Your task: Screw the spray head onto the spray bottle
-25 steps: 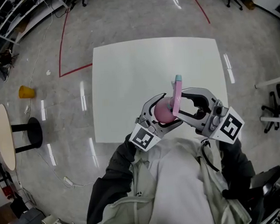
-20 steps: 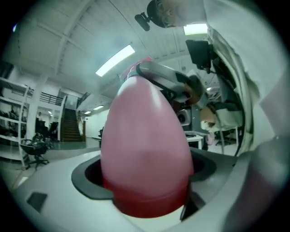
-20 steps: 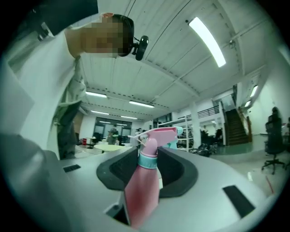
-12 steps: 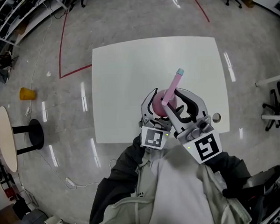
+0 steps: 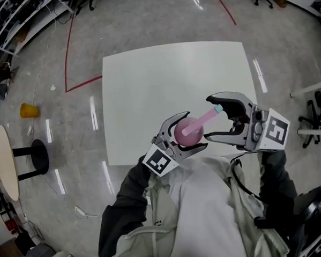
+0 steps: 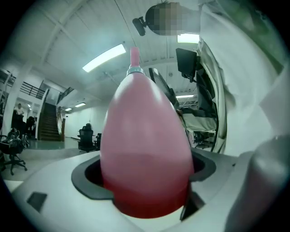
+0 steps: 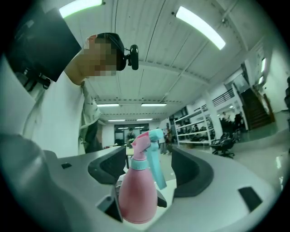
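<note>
One pink spray bottle point(image 5: 183, 136) clenched in my left gripper point(image 5: 195, 130) above the white table point(image 5: 147, 83), spray head point(image 5: 201, 122) on its neck between the just-opened, released jaws of my right gripper point(image 5: 209, 118), teal trigger point(image 7: 157, 164) clear in right gripper view, hidden in left gripper view

Left tongs point(image 6: 144, 183) clamp the wide end of a pink spray bottle point(image 6: 145, 136), dark pads point(image 6: 88, 179) pressed to either side. The bottle fills mid-frame, narrowing to a pale collar point(image 6: 134, 70) with a pink tip above. A person's pale jacket point(image 6: 253, 90) crowds the right. Behind are a ceiling strip light point(image 6: 105, 57), a staircase point(image 6: 47, 127) and office chairs point(image 6: 85, 138).
</note>
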